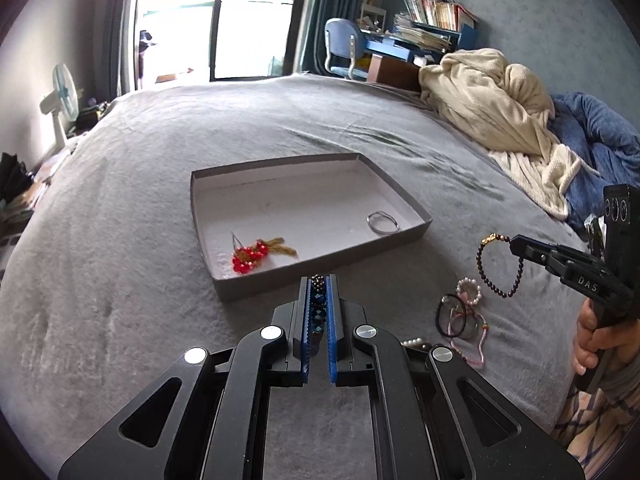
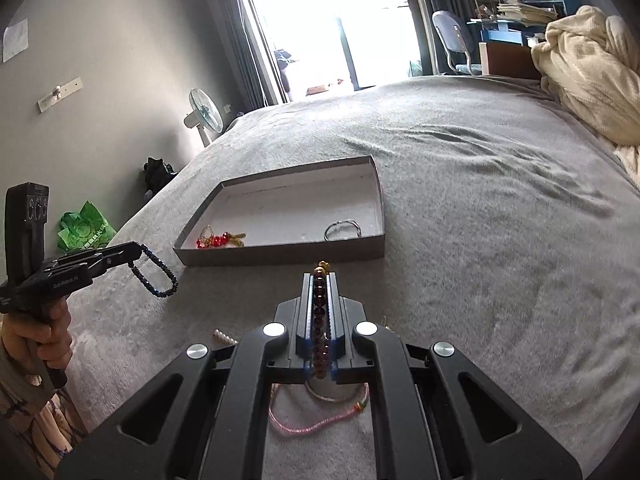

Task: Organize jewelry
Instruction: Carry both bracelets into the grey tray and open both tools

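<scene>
Left claw (image 1: pixel 319 280) pinches one blue bead bracelet (image 2: pixel 154 276); right claw (image 2: pixel 319 276) pinches one dark-red bracelet (image 1: pixel 500 266). Ahead, box (image 1: pixel 320 258) holds two things.

tray (image 1: pixel 404 240) on bed (image 1: pixel 120 280) | bangle (image 1: pixel 383 222), bead cluster (image 1: pixel 250 258) in tray | loose jewelry (image 1: pixel 460 316) right of tray

Black plastic left gripper (image 1: pixel 319 280) with blue pads (image 1: pixel 331 320), silver screws (image 1: pixel 195 355); bare hand (image 2: pixel 44 332), plaid sleeve (image 2: pixel 28 432) lower left.
</scene>
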The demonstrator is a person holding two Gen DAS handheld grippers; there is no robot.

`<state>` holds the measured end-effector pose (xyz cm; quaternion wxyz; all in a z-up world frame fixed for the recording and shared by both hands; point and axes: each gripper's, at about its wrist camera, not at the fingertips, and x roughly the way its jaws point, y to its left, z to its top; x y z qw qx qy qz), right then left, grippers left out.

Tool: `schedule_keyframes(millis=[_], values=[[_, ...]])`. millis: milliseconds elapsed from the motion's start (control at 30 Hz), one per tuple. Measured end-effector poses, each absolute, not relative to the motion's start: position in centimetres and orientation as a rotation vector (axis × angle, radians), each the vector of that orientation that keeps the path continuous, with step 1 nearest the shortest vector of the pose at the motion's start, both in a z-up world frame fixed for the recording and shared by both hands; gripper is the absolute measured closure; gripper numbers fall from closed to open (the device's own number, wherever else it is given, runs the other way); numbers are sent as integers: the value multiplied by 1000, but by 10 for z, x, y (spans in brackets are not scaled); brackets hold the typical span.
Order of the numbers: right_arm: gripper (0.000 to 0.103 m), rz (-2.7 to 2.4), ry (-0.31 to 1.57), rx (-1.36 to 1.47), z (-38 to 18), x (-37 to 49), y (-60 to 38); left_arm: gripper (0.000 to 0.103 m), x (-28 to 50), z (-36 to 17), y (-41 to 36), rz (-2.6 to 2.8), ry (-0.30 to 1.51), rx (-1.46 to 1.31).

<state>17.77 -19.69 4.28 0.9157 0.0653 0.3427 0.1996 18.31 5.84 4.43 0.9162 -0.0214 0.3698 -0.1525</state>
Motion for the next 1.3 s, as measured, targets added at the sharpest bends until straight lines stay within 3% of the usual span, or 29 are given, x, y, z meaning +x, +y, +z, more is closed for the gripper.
schedule_keyframes(millis=[600,1300], values=[[97,467,710,6,64,254,-147,96,249,62,57,-310,772,-64],[97,545,852,17,8,362,-93,96,357,20,24,-326,860,5]])
